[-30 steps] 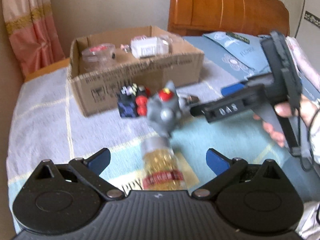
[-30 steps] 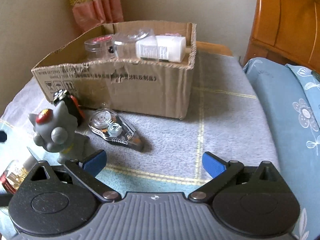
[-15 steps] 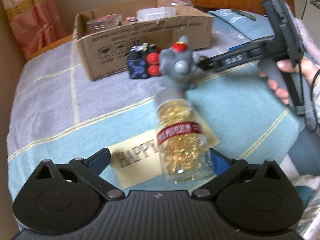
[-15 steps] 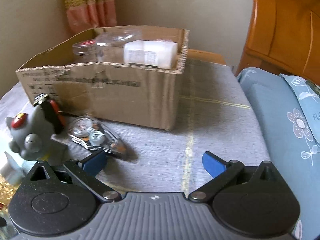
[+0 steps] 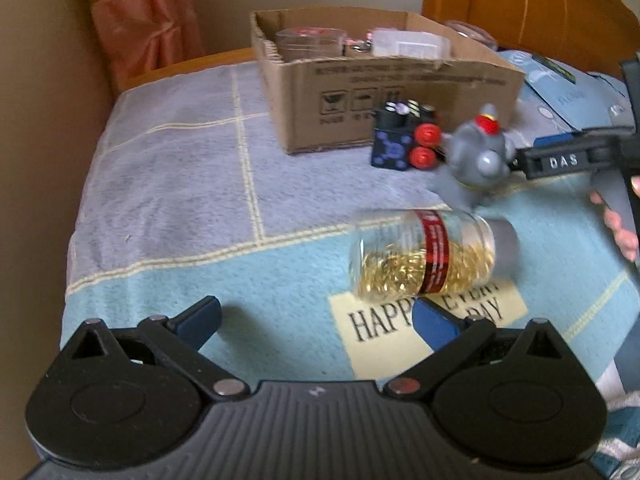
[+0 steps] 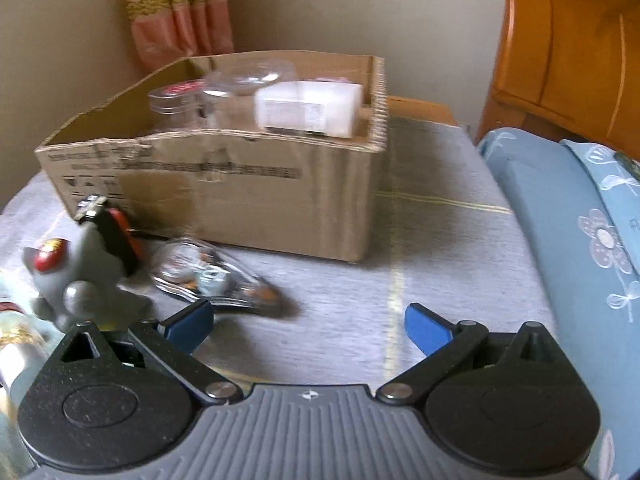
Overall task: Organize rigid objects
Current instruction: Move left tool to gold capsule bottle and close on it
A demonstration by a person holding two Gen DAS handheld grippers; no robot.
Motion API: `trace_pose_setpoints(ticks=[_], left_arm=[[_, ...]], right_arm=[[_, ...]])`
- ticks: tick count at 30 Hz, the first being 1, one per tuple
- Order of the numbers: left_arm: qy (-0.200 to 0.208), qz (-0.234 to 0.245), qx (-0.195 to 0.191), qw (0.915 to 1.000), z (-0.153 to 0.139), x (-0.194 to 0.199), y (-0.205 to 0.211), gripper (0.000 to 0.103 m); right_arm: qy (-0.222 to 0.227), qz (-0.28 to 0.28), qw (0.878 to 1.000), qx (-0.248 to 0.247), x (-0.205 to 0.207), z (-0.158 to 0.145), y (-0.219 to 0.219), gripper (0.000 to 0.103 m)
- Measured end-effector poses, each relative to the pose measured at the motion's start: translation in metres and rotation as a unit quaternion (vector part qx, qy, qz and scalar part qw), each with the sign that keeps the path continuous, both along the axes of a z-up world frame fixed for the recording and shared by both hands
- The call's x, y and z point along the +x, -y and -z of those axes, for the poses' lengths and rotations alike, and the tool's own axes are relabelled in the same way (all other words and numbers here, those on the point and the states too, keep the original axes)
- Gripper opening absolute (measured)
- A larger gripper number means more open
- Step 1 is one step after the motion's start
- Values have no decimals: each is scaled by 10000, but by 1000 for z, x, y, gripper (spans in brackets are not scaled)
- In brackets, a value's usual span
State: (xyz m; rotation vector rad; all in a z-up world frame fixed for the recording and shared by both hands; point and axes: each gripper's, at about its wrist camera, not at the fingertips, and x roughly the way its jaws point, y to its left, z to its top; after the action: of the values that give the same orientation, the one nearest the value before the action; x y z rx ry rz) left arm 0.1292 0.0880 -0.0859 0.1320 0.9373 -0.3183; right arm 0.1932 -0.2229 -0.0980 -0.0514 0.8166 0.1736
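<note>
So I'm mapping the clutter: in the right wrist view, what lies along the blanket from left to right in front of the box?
Pill bottle → grey toy figure → clear tape dispenser → blue pillow.

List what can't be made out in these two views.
- Cardboard box contents, left wrist view: near wall hides all but the tops; blurred.
- Capsule bottle, right wrist view: cut off by the left edge.
- Box print, right wrist view: motion blur, unreadable.
- Right gripper fingertips, left wrist view: behind the grey toy figure.
- Bottle label, left wrist view: too blurred to read.
</note>
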Motion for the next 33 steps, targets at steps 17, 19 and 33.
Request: trace_pose_setpoints(ticks=[17,19,33], left_arm=[[-25,287,-149,9995,-2,-6,5,101],[-6,360,-153,9992,-2,-8,7,101],[119,1105,140,9937,-3,-12,29,101]], right_arm=[[56,-173,9983,553,14,-4,-19,103],[74,-84,9988,474,14,-3,-13,103],[-1,432,9984,372,13,-5,38,103]])
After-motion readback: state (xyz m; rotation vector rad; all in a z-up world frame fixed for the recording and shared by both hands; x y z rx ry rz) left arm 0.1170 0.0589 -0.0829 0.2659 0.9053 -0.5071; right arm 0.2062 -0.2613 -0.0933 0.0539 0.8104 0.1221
